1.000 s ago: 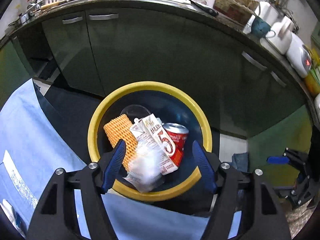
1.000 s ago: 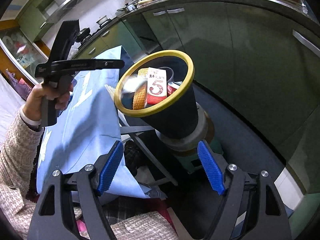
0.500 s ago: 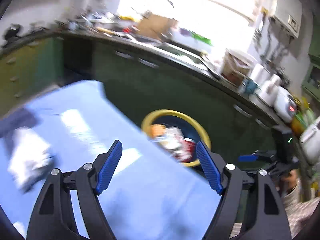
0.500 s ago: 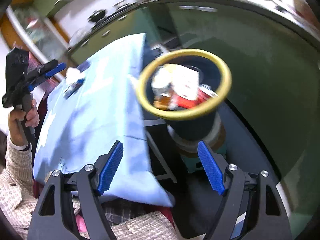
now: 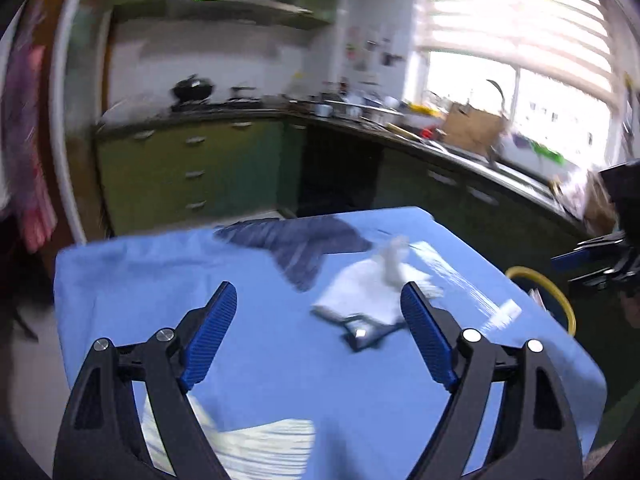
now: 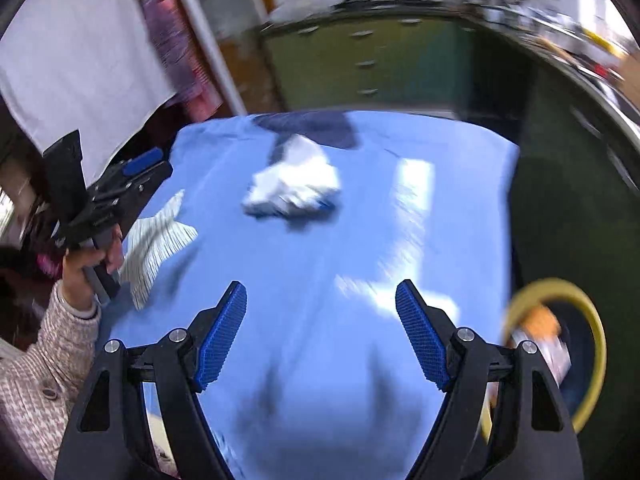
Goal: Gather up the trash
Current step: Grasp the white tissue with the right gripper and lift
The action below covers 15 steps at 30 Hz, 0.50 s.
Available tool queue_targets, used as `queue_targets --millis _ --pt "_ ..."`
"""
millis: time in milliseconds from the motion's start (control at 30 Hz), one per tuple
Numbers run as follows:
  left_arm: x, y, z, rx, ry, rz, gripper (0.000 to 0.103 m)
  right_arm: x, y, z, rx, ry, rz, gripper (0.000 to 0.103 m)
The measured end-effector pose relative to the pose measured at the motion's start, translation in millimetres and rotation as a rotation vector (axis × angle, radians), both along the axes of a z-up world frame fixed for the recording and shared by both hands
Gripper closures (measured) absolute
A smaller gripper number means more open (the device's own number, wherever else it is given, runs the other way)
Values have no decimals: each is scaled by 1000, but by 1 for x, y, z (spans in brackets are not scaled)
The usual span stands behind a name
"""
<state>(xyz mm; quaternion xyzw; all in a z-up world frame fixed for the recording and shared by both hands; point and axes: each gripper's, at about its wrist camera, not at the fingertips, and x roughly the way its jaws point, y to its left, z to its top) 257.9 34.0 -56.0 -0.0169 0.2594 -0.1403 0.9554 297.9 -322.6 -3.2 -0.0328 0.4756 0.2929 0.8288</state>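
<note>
The desk, under a blue cloth, carries a crumpled white tissue beside a dark wrapper. Both lie ahead, toward the right finger of the left hand-held gripper, which seems nearer. The right hand-held gripper is farther. Both stand spread and empty. The bin waits at the right edge.

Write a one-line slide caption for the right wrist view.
Open right tool above blue cloth, white wad ahead, bin beside.

I can read no text from either of my wrist views. The carton in the yellow-rimmed bin is smeared by motion blur, the papers pinned to the far wall are too small, and the white wrapper on the table shows no legible print.
</note>
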Motion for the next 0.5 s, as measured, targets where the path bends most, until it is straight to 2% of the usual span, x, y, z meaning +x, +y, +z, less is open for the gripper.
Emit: queue_targets --millis 100,300,367,467,500 --pt "-3 12 -4 9 -12 54 23 48 37 -11 -16 47 19 26" --pt "-4 18 -9 23 -20 57 19 119 76 -35 -5 149 -22 27" --pt "-3 17 -13 35 -14 54 19 133 87 -43 -10 177 -34 33" --pt "-4 18 -16 25 -3 43 19 144 96 -52 -34 183 -62 50" --pt "-4 18 -16 22 0 41 19 146 99 -55 -38 186 -66 62"
